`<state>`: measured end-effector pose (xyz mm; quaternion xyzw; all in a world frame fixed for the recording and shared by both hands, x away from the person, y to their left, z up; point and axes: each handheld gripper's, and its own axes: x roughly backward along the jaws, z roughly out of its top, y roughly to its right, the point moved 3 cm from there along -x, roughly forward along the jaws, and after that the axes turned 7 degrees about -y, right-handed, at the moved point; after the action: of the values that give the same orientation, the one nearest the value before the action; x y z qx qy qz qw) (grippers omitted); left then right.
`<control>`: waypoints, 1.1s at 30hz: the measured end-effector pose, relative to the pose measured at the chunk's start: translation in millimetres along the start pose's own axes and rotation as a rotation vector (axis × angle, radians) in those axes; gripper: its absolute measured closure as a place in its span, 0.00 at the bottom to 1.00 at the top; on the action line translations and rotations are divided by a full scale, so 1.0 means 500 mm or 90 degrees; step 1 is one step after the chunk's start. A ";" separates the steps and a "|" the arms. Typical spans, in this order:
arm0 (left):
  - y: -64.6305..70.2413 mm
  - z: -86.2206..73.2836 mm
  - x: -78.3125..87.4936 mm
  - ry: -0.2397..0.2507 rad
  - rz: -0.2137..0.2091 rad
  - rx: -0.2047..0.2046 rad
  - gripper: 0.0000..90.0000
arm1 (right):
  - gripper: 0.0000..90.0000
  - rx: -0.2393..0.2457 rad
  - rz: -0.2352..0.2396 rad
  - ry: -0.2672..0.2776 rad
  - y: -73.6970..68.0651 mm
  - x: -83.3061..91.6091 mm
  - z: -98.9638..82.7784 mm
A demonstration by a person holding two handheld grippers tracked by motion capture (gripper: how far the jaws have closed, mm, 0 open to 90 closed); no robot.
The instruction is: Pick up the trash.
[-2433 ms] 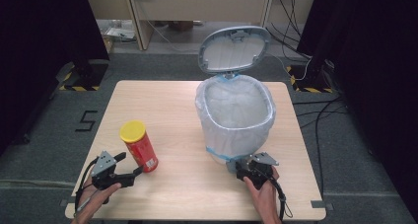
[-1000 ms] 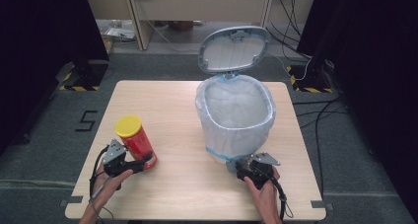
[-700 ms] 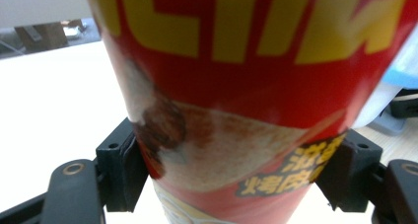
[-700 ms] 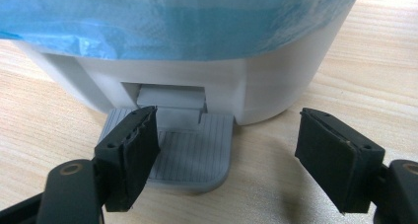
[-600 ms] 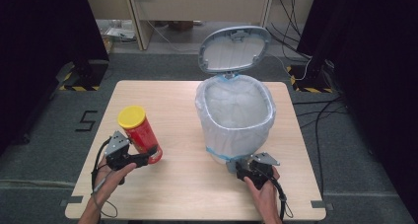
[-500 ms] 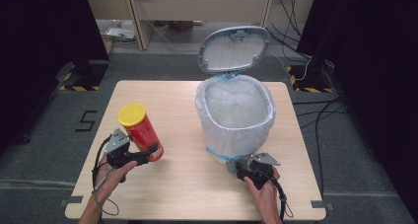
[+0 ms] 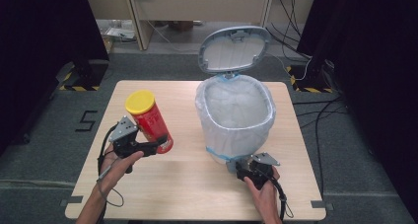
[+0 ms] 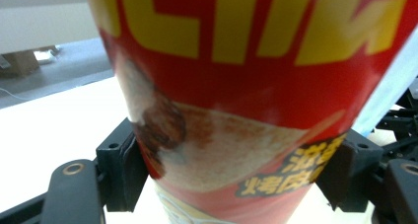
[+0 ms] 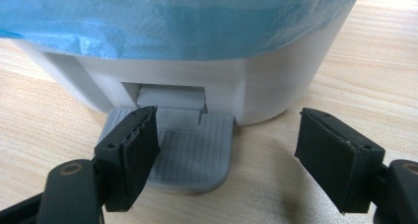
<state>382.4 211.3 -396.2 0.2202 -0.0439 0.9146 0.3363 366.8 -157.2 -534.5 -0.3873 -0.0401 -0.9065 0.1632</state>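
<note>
1. The left gripper (image 7: 158, 145), at lower left of the high view, gripped the red can (image 7: 149, 121) near its base, its yellow cap tilted toward upper left.
2. The can was held above the table (image 7: 187, 189), left of the bin (image 7: 236, 142).
3. The bin's lid (image 7: 234, 49) stood open.
4. The right gripper (image 7: 241, 168) had its jaws apart, gripping nothing, one jaw on the bin's pedal (image 9: 192, 155).

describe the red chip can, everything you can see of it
The chip can is a tall red tube, cardboard by its look, with a yellow lid, big yellow lettering and a printed snack picture. It is lifted off the wooden table, tilted with its lid toward the far left, left of the bin. The left gripper clamps its lower part from both sides.
</note>
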 end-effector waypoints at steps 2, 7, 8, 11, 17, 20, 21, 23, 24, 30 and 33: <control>0.005 0.023 -0.001 0.002 -0.002 -0.011 0.27 | 0.27 0.001 0.000 0.001 0.000 0.000 0.000; 0.010 0.058 -0.003 0.006 -0.004 -0.023 0.27 | 0.27 0.001 0.001 0.001 0.000 0.000 0.000; 0.011 0.065 -0.004 0.007 -0.005 -0.025 0.27 | 0.27 0.002 0.001 0.000 0.001 0.000 0.000; 0.013 0.087 -0.007 0.014 -0.009 -0.026 0.27 | 0.27 0.001 0.000 0.001 0.000 0.000 0.000; 0.022 0.124 -0.009 0.016 -0.018 -0.039 0.27 | 0.27 0.001 0.000 0.001 0.000 0.000 0.000; 0.022 0.140 -0.013 0.019 -0.020 -0.040 0.27 | 0.27 0.003 0.001 0.000 0.001 0.000 0.000; 0.022 0.144 -0.015 0.019 -0.017 -0.042 0.27 | 0.27 0.003 0.000 0.000 0.001 0.000 0.000; 0.022 0.151 -0.018 0.018 -0.019 -0.043 0.27 | 0.27 0.002 0.000 0.000 0.001 0.000 -0.001; 0.024 0.154 -0.019 0.019 -0.023 -0.041 0.27 | 0.27 0.003 0.001 0.000 0.001 0.000 0.000; 0.034 0.180 -0.017 0.019 -0.026 -0.053 0.27 | 0.27 0.003 0.000 0.001 0.001 0.000 -0.001; 0.038 0.196 -0.012 0.020 -0.026 -0.061 0.27 | 0.27 0.002 0.001 0.000 0.001 0.000 -0.001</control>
<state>411.2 170.7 -309.3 0.1901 -0.0775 0.9078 0.3657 366.7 -157.6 -534.7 -0.3869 -0.0415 -0.9064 0.1643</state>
